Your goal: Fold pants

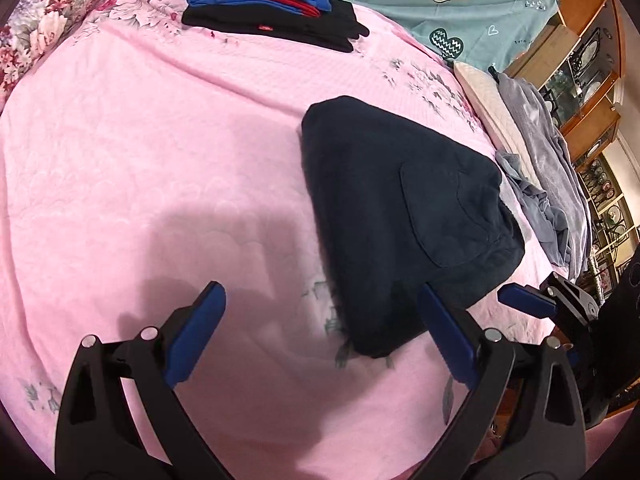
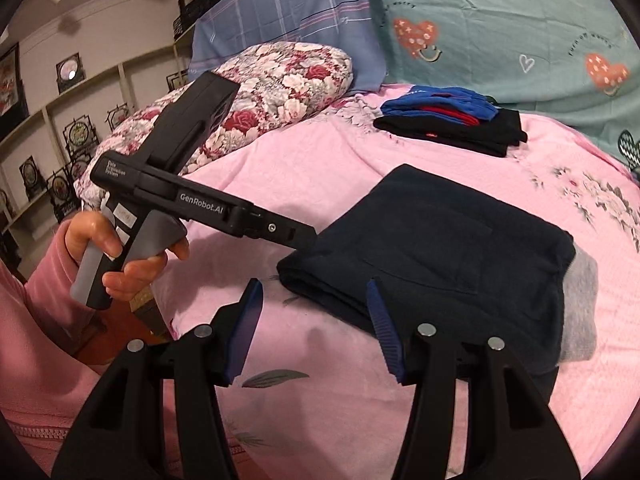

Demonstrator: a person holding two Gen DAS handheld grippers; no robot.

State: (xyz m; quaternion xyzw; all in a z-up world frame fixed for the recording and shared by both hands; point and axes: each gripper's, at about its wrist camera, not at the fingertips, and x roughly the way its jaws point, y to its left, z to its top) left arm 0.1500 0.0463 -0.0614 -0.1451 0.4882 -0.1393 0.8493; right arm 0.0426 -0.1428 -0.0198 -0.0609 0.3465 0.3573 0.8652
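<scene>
Dark navy pants point(image 1: 400, 208) lie folded into a compact bundle on the pink bedspread point(image 1: 140, 140); a back pocket faces up. My left gripper point(image 1: 320, 304) hovers open just above the bundle's near corner, holding nothing. One of the right gripper's fingers point(image 1: 526, 300) shows at the bundle's right edge. In the right wrist view my right gripper point(image 2: 315, 292) is open over the near edge of the pants point(image 2: 440, 248), its right finger above the fabric. A grey lining point(image 2: 580, 308) peeks from the waistband end. A hand point(image 2: 132, 256) holds the left tool's black body point(image 2: 192, 200).
A stack of folded blue, red and black clothes point(image 1: 272, 4) point(image 2: 448, 120) sits at the far side of the bed. A floral pillow point(image 2: 280, 80) lies far left, a teal sheet point(image 2: 520, 20) behind. Loose grey garments point(image 1: 540, 160) lie at the right edge, beside a wooden cabinet point(image 1: 580, 60).
</scene>
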